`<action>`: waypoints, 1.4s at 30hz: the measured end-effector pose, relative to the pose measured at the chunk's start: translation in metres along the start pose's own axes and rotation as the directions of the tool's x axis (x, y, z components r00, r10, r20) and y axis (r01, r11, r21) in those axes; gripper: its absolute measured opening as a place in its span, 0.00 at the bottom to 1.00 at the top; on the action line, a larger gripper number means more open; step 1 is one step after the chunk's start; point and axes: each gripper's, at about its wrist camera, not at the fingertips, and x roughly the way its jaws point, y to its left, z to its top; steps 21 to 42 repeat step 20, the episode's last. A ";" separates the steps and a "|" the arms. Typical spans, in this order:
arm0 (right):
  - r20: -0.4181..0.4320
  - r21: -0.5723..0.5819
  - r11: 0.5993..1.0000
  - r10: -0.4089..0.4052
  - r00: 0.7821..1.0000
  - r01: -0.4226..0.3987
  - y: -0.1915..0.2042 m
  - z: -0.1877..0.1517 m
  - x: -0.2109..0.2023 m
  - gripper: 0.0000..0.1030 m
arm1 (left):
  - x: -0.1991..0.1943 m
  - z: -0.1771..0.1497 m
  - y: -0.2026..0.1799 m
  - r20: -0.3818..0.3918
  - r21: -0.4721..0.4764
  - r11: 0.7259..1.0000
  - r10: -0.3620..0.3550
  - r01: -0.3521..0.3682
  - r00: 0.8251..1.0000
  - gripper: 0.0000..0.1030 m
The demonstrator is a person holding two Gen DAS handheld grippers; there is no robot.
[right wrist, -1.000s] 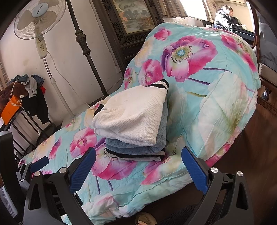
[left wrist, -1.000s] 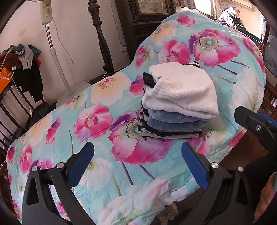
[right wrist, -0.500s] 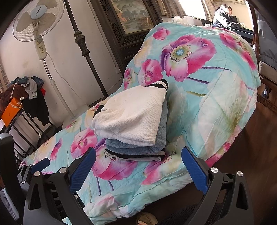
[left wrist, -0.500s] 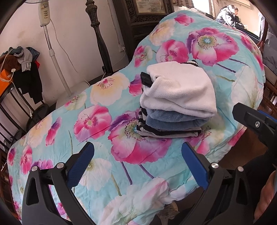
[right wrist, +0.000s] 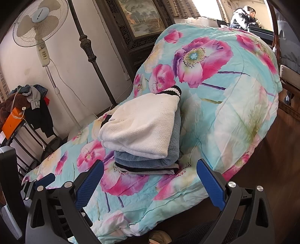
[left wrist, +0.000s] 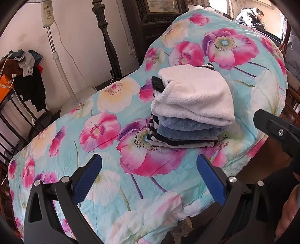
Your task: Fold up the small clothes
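Observation:
A stack of folded clothes (left wrist: 189, 110) (right wrist: 144, 133) rests on the flowered quilt (left wrist: 105, 131) (right wrist: 234, 105): a white knit piece on top, a blue fleece piece under it, a black-and-white striped one at the bottom. My left gripper (left wrist: 150, 169) hangs open, short of the stack and above the quilt, with nothing between its blue pads. My right gripper (right wrist: 150, 172) is open too, just in front of the stack's near edge, holding nothing. The right gripper's body shows at the right edge of the left wrist view.
The quilt rises into a tall mound (right wrist: 225, 56) behind the stack. A pedestal fan (right wrist: 40, 30), a dark bedpost (right wrist: 90, 50), a carved cabinet (right wrist: 142, 18) and a rack of clothes (right wrist: 28, 105) stand at the back left. A person (right wrist: 241, 16) sits far back right. Wooden floor (right wrist: 277, 154) lies right.
Both views have drifted only slightly; the stack and quilt sit as before and both grippers stay open.

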 end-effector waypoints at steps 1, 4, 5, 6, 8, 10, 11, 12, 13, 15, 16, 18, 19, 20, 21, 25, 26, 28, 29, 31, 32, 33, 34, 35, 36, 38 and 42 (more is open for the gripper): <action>0.000 0.001 1.000 0.000 1.000 0.000 0.000 0.000 0.000 0.96 | 0.000 -0.001 0.000 -0.002 0.000 1.000 0.000 0.000 1.000 0.95; 0.001 0.001 1.000 0.000 1.000 0.000 0.000 0.000 0.000 0.97 | 0.000 -0.003 0.001 -0.004 0.000 1.000 0.000 0.000 1.000 0.95; 0.000 0.001 1.000 0.000 1.000 0.000 0.000 0.000 0.000 0.96 | 0.000 -0.002 0.001 -0.004 0.001 1.000 -0.001 0.001 1.000 0.95; 0.000 0.001 1.000 0.000 1.000 0.000 0.000 0.000 0.000 0.96 | 0.000 -0.004 0.001 -0.005 0.001 1.000 -0.002 0.002 1.000 0.95; 0.000 0.002 1.000 -0.001 1.000 0.001 -0.002 -0.001 -0.001 0.96 | 0.001 -0.002 0.000 -0.004 0.001 1.000 -0.001 0.001 1.000 0.95; 0.001 0.004 1.000 -0.001 1.000 0.001 -0.001 -0.001 -0.001 0.96 | 0.001 -0.002 0.000 -0.005 0.002 1.000 0.000 0.000 1.000 0.95; 0.001 0.005 1.000 -0.001 1.000 0.001 0.001 -0.001 -0.001 0.96 | 0.001 -0.002 -0.001 -0.007 0.003 1.000 0.000 0.000 1.000 0.95; 0.001 0.005 1.000 -0.001 1.000 0.001 0.000 -0.001 -0.001 0.97 | 0.001 -0.003 -0.001 -0.009 0.003 1.000 0.000 0.000 1.000 0.95; 0.001 0.006 1.000 -0.001 1.000 0.001 -0.001 -0.001 -0.001 0.96 | 0.002 -0.003 -0.001 -0.012 0.001 1.000 -0.001 0.001 1.000 0.95; 0.001 0.006 1.000 -0.001 1.000 0.001 -0.001 -0.001 -0.001 0.96 | 0.002 -0.005 0.000 -0.016 -0.005 1.000 -0.004 0.004 1.000 0.95; 0.000 0.006 1.000 0.000 1.000 0.000 -0.001 -0.001 -0.001 0.96 | 0.001 -0.003 -0.001 -0.015 -0.007 1.000 -0.006 0.006 1.000 0.95; 0.000 0.007 1.000 -0.001 1.000 0.001 0.000 -0.002 -0.001 0.96 | 0.000 -0.003 -0.001 -0.014 -0.007 1.000 -0.013 0.013 1.000 0.95; 0.000 0.007 1.000 -0.001 1.000 0.001 0.000 -0.002 -0.002 0.96 | 0.000 -0.004 -0.001 -0.015 -0.008 1.000 -0.015 0.014 1.000 0.95; 0.000 0.008 1.000 -0.001 1.000 0.001 0.000 -0.002 -0.002 0.96 | 0.000 -0.004 0.000 -0.016 -0.010 1.000 -0.015 0.015 1.000 0.95; 0.000 0.008 1.000 -0.001 1.000 0.001 0.000 -0.002 -0.002 0.96 | 0.000 -0.004 0.000 -0.016 -0.010 1.000 -0.015 0.015 1.000 0.95; 0.000 0.008 1.000 -0.001 1.000 0.001 0.000 -0.002 -0.002 0.96 | 0.000 -0.004 0.000 -0.016 -0.010 1.000 -0.015 0.015 1.000 0.95; 0.000 0.008 1.000 -0.001 1.000 0.001 0.000 -0.002 -0.002 0.96 | 0.000 -0.004 0.000 -0.016 -0.010 1.000 -0.015 0.015 1.000 0.95; 0.000 0.008 1.000 -0.001 1.000 0.001 0.000 -0.002 -0.002 0.96 | 0.000 -0.004 0.000 -0.016 -0.010 1.000 -0.015 0.015 1.000 0.95; 0.000 0.008 1.000 -0.001 1.000 0.001 0.000 -0.002 -0.002 0.96 | 0.000 -0.004 0.000 -0.016 -0.010 1.000 -0.015 0.015 1.000 0.95; 0.000 0.008 1.000 -0.001 1.000 0.001 0.000 -0.002 -0.002 0.96 | 0.000 -0.004 0.000 -0.016 -0.010 1.000 -0.015 0.015 1.000 0.95; 0.000 0.008 1.000 -0.001 1.000 0.001 0.000 -0.002 -0.002 0.96 | 0.000 -0.004 0.000 -0.016 -0.010 1.000 -0.015 0.015 1.000 0.95; 0.000 0.008 1.000 -0.001 1.000 0.001 0.000 -0.002 -0.002 0.96 | 0.000 -0.004 0.000 -0.016 -0.010 1.000 -0.015 0.015 1.000 0.95; 0.000 0.008 1.000 -0.001 1.000 0.001 0.000 -0.002 -0.002 0.96 | 0.000 -0.004 0.000 -0.016 -0.010 1.000 -0.015 0.015 1.000 0.95; 0.000 0.008 1.000 -0.001 1.000 0.001 0.000 -0.002 -0.002 0.96 | 0.000 -0.004 0.000 -0.016 -0.010 1.000 -0.015 0.015 1.000 0.95; 0.000 0.008 1.000 -0.001 1.000 0.001 0.000 -0.002 -0.002 0.96 | 0.000 -0.004 0.000 -0.016 -0.010 1.000 -0.015 0.015 1.000 0.95; 0.000 0.008 1.000 -0.001 1.000 0.001 0.000 -0.002 -0.002 0.96 | 0.000 -0.004 0.000 -0.016 -0.010 1.000 -0.015 0.015 1.000 0.95; 0.000 0.008 1.000 -0.001 1.000 0.001 0.000 -0.002 -0.002 0.96 | 0.000 -0.004 0.000 -0.016 -0.010 1.000 -0.015 0.015 1.000 0.95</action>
